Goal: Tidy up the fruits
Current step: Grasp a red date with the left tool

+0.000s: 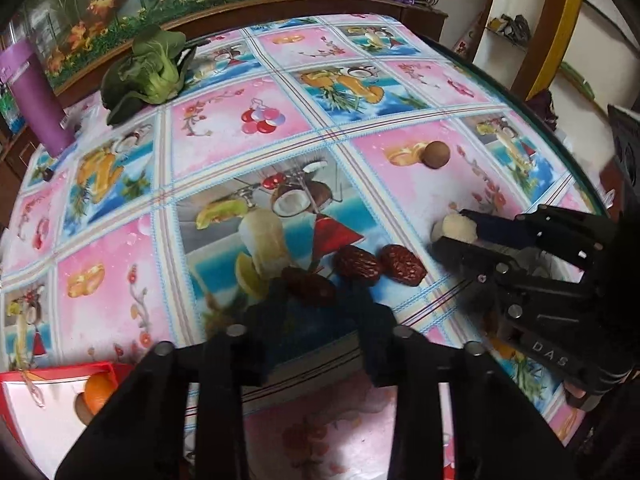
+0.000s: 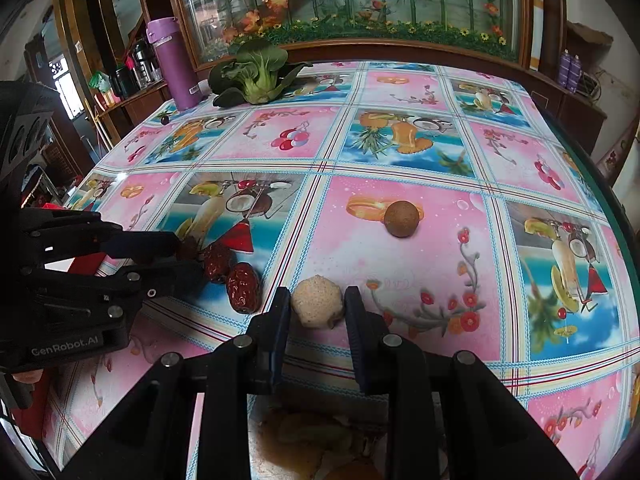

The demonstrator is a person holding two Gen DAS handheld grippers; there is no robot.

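Three wrinkled red dates lie in a row on the fruit-print tablecloth (image 1: 224,132). My left gripper (image 1: 322,308) is open and low, and its fingers straddle the nearest date (image 1: 310,286), leaving a gap on the right side. The other two dates (image 1: 357,266) (image 1: 402,264) lie just beyond it. A pale lumpy fruit (image 2: 317,306) rests on the cloth, and my right gripper (image 2: 318,308) is shut on it, both pads touching its sides. From the right wrist view, the left gripper (image 2: 188,256) shows at the left with a date (image 2: 187,249) between its tips.
A brown round fruit (image 2: 403,219) sits alone mid-table. A bok choy (image 2: 256,72) and a purple bottle (image 2: 176,68) stand at the far edge. A red-rimmed box (image 1: 52,376) holding an orange (image 1: 96,392) is at the near left. The table's dark rim (image 2: 600,184) curves along the right.
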